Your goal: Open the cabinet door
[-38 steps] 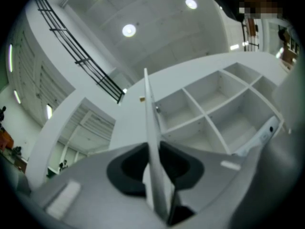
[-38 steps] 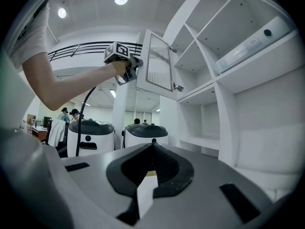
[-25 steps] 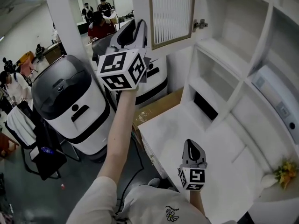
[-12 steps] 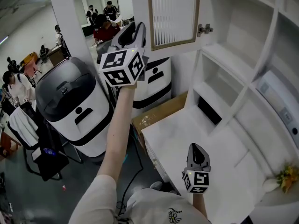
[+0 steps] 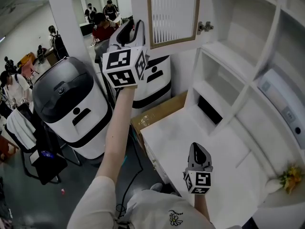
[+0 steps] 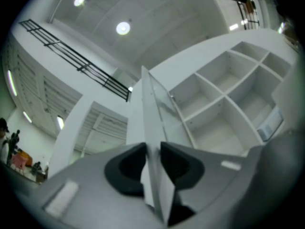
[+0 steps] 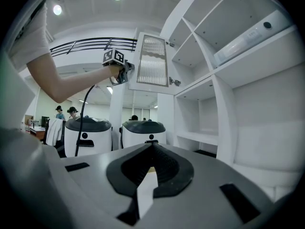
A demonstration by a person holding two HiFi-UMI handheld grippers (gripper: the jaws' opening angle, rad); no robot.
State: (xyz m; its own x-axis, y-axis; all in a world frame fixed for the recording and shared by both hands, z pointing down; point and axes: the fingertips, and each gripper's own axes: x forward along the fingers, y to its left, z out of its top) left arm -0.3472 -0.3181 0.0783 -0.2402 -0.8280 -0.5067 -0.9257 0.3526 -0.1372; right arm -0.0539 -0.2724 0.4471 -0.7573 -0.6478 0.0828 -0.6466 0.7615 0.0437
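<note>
- Cabinet door standing wide open, sticking out left of shelves; hinge joining it to shelves.
- Left gripper pinching door's free edge, farthest from shelves; jaws clamping thin panel from both sides.
- Right gripper hanging low in front of shelves, jaws closed, gripping nothing.
- Door looking stiff, light and smooth-painted, so possibly slipping under pinch; ribbed insert likely fragile.
- Best hold seeming to be solid frame edge far from hinge, never insert.
</note>
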